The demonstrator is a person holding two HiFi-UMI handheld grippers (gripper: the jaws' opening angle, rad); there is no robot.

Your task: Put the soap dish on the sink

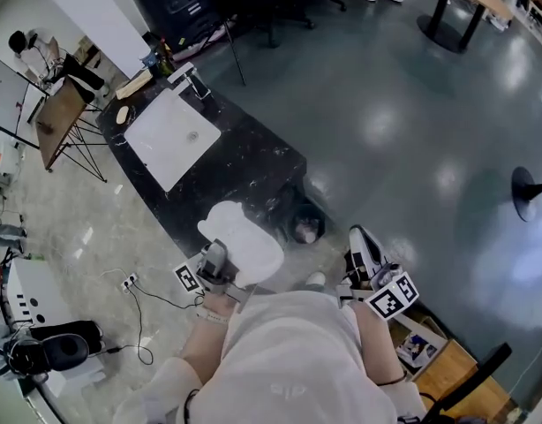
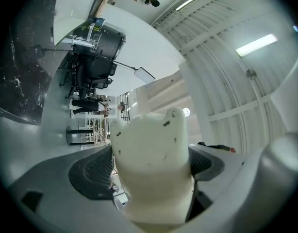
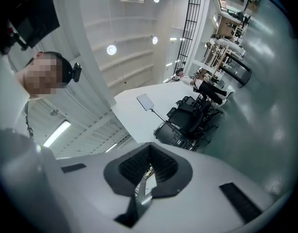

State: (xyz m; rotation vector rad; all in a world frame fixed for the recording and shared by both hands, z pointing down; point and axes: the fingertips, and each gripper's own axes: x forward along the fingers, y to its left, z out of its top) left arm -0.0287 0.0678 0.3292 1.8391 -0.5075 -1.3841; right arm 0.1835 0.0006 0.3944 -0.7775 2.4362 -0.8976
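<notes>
A white, speckled soap dish with a lobed, cloud-like outline (image 1: 243,239) is carried in the left tongs (image 1: 220,263), close to the near end of the black marble-patterned surface (image 1: 253,162). The white rectangular sink (image 1: 165,140) set into that surface lies at about 11 o'clock from the dish, well apart from it.

The left gripper view shows the two dark ribbed pads (image 2: 93,171) spread wide. They press on the dish from 9 o'clock and 3 o'clock, and its lobed end points away from the camera. The hold is on one end, so most of the dish juts out past the pads.

The dish looks stiff, smooth and hard, probably ceramic or resin, and light enough for one pair of tongs. Its glossy sides may slip, and it could chip if it dropped onto the stone. With so much of it overhanging, it could also pivot in the grip. A hold nearer its middle, across the narrow width and kept level, would likely be steadier.

The right tongs (image 3: 149,173) hang at about 3 o'clock from the dish in the head view. Their pads are drawn together with nothing between them, and they touch nothing.
</notes>
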